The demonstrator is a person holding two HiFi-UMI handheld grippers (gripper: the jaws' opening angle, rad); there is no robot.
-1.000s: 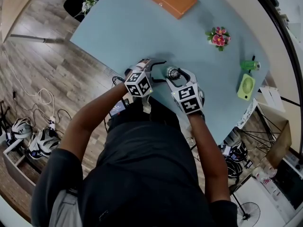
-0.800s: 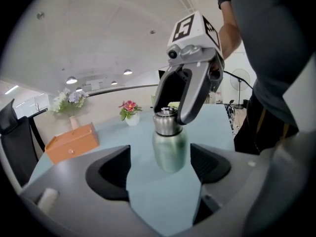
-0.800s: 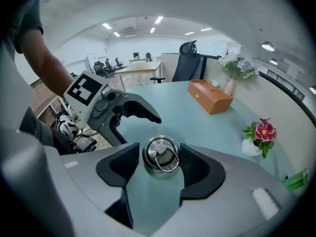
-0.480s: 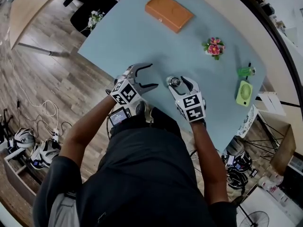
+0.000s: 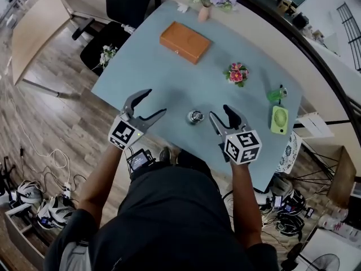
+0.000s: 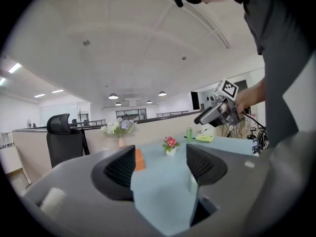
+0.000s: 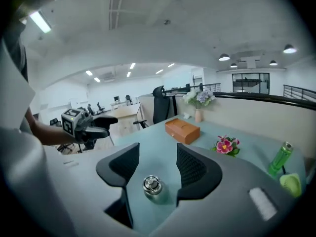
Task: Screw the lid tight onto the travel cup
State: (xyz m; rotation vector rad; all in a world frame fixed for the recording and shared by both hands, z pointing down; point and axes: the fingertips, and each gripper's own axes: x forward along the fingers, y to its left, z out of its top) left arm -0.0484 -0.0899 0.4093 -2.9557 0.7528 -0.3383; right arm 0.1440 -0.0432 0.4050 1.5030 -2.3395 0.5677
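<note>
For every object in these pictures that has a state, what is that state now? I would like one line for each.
Small silver metal travel cup: upright on the light blue table, lid on, held by neither gripper.
Left hand-held gripper: open, nothing between its jaws, which have just closed a little.
Right hand-held gripper: open, empty.
Flat orange box: closed.
Pot of pink flowers: upright.

1. The travel cup (image 5: 196,117) stood alone on the table (image 5: 141,66), with bare surface on every side.
2. The orange box (image 5: 185,42), flower pot (image 5: 236,73) and green fan (image 5: 278,119) lay well beyond it.
</note>
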